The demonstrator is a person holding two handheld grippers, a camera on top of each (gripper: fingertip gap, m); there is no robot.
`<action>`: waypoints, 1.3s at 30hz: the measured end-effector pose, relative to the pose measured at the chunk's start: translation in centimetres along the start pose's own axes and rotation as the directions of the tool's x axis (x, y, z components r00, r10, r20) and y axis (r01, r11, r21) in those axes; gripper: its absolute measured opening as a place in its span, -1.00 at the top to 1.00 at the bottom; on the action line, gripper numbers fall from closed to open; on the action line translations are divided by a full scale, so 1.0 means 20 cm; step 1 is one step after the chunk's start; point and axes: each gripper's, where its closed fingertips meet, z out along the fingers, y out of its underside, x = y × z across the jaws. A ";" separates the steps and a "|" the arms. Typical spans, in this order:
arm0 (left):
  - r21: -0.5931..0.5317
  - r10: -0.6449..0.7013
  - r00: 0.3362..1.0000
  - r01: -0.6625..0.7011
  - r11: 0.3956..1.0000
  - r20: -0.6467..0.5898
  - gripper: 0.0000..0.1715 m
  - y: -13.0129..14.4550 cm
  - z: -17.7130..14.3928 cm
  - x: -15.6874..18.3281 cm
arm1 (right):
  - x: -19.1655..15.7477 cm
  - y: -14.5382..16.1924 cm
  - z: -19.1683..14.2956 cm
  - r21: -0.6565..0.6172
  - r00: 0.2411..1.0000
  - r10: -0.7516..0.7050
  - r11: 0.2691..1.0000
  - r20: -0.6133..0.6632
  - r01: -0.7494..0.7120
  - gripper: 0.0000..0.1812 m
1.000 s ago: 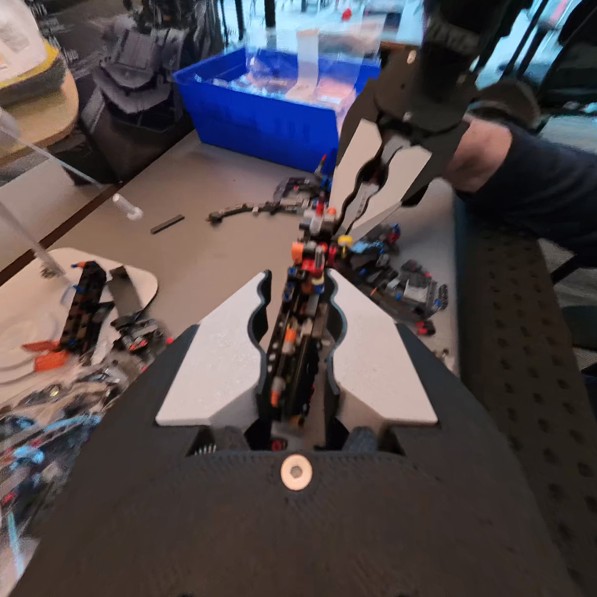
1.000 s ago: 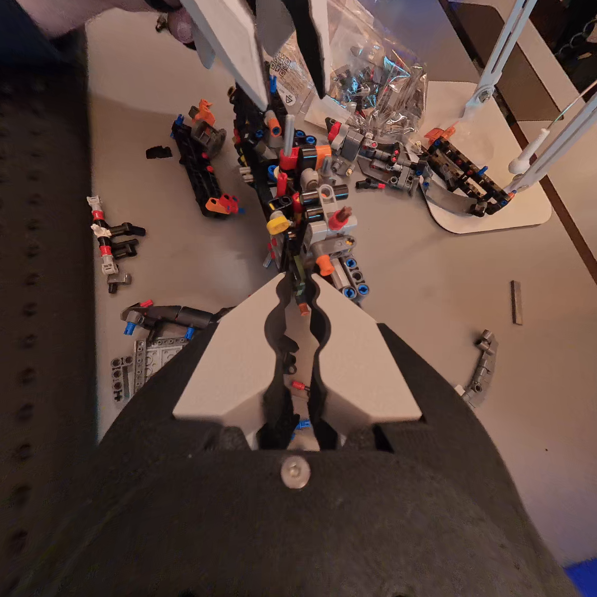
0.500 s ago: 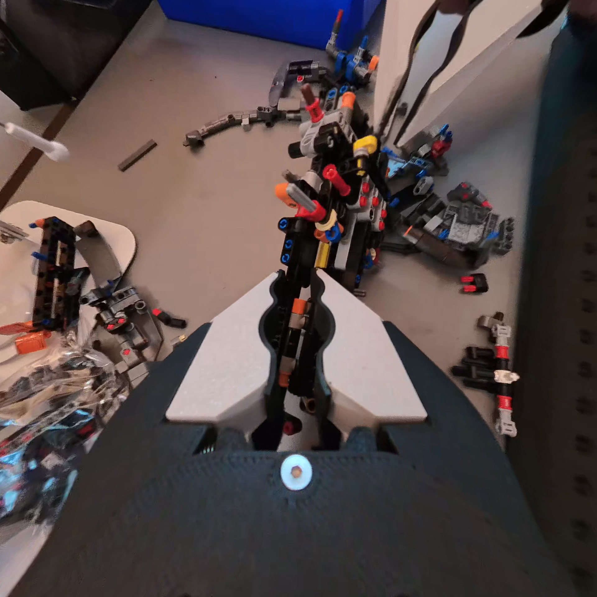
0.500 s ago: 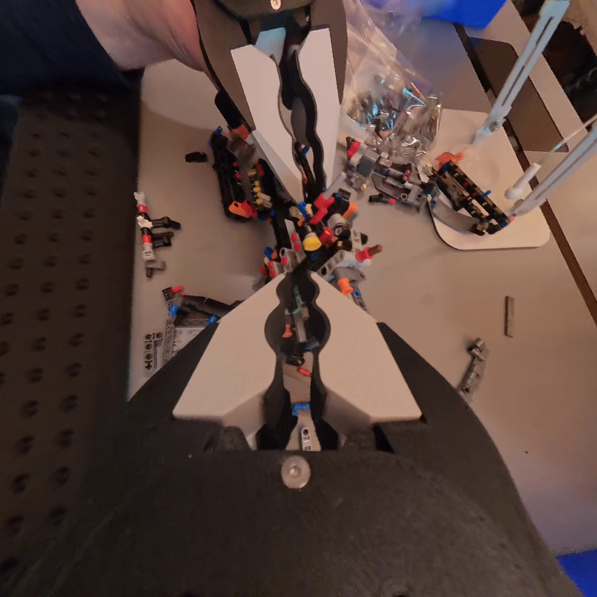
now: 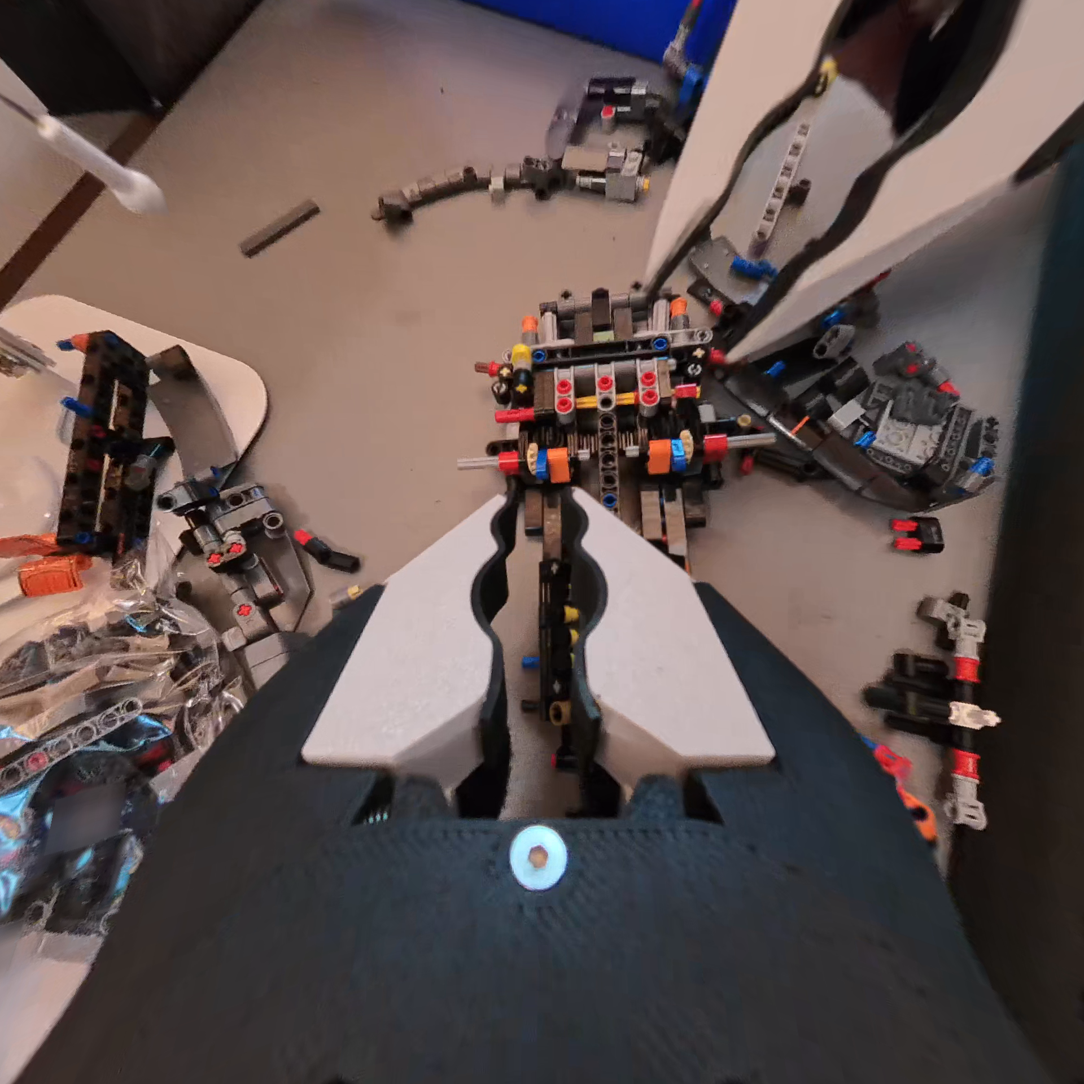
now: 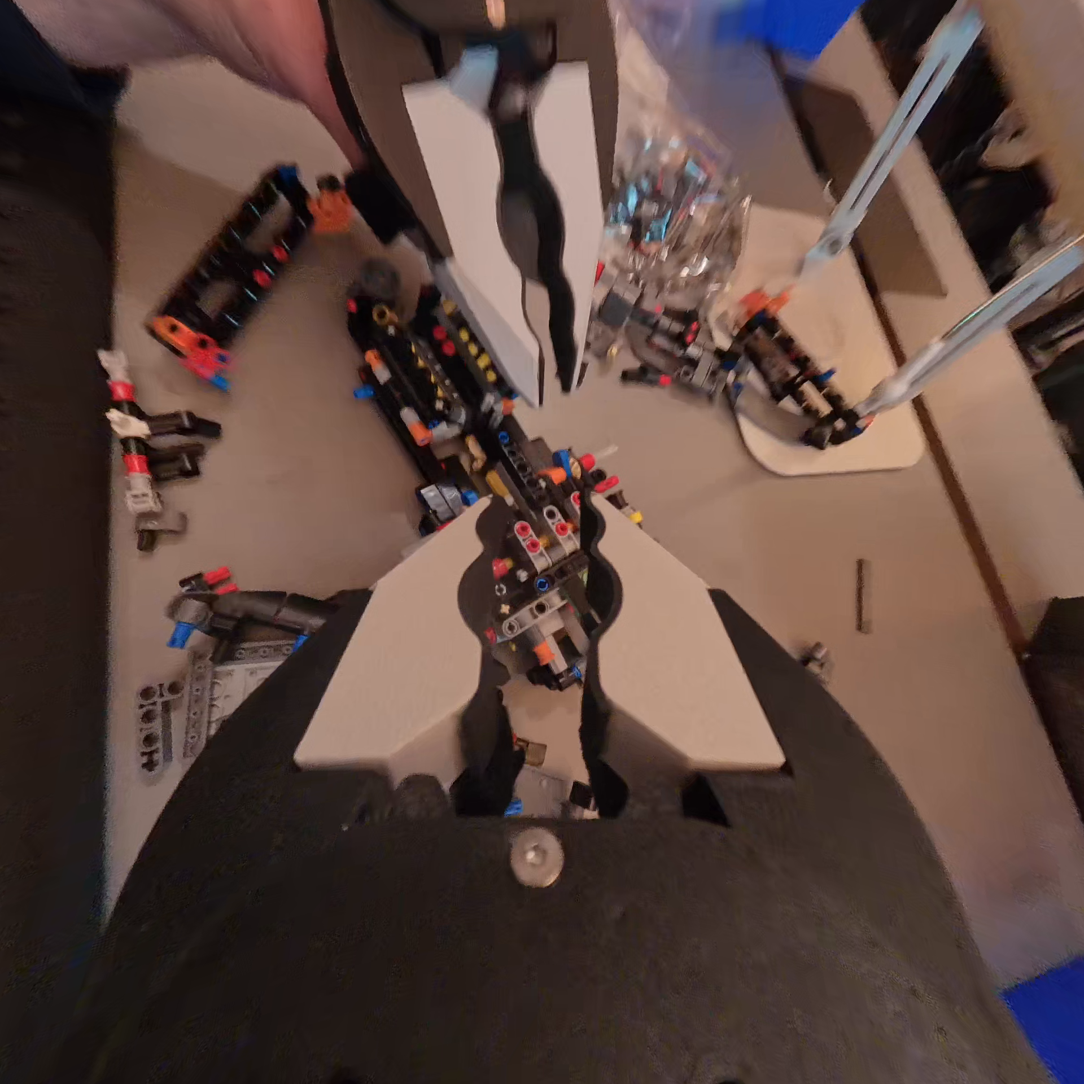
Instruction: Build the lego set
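Note:
A long black lego assembly (image 5: 604, 410) with red, orange and yellow pins lies flat on the grey table. My left gripper (image 5: 541, 497) is shut on its rear black beam (image 5: 554, 616), which runs back between the fingers. My right gripper (image 6: 539, 501) is open, with its fingers on either side of the assembly's front end (image 6: 528, 563). In the left wrist view the right gripper (image 5: 689, 325) comes in from the upper right, tips at the assembly's far corner. In the right wrist view the left gripper (image 6: 554, 393) points down at the assembly's middle.
A black frame (image 5: 105, 434) leans on a white stand base (image 5: 234, 381) at the left, by a plastic bag of parts (image 5: 88, 674). A dark grey sub-build (image 5: 897, 434) and a red-and-white axle piece (image 5: 956, 704) lie right. A dark perforated mat (image 5: 1044, 528) borders the table. Spacing between my two grippers at the tips: around 7 cm.
The assembly has turned from edge-on to flat and come down onto the table. My right gripper's fingers have spread wider and moved forward over its front end. The left gripper kept its hold.

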 end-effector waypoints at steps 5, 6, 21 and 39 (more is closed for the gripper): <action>-0.009 -0.002 0.997 0.001 1.000 -0.072 0.80 0.03 -0.07 0.04 | -0.04 -0.01 0.07 -0.024 0.999 -0.046 0.999 0.028 0.047 0.78; -0.022 -0.006 0.997 0.004 1.000 -0.079 0.79 0.04 -0.08 0.05 | -0.05 -0.02 0.10 -0.033 0.998 -0.058 0.998 0.035 0.059 0.80; -0.061 -0.063 0.985 0.054 0.997 -0.158 0.50 0.12 -0.10 0.10 | -0.06 0.03 0.33 -0.098 0.994 0.024 0.995 0.104 -0.014 0.88; -0.014 -0.125 0.981 0.124 0.992 -0.150 0.52 0.16 -0.06 0.08 | 0.04 -0.08 0.24 0.113 0.915 0.344 0.921 0.210 -0.373 1.00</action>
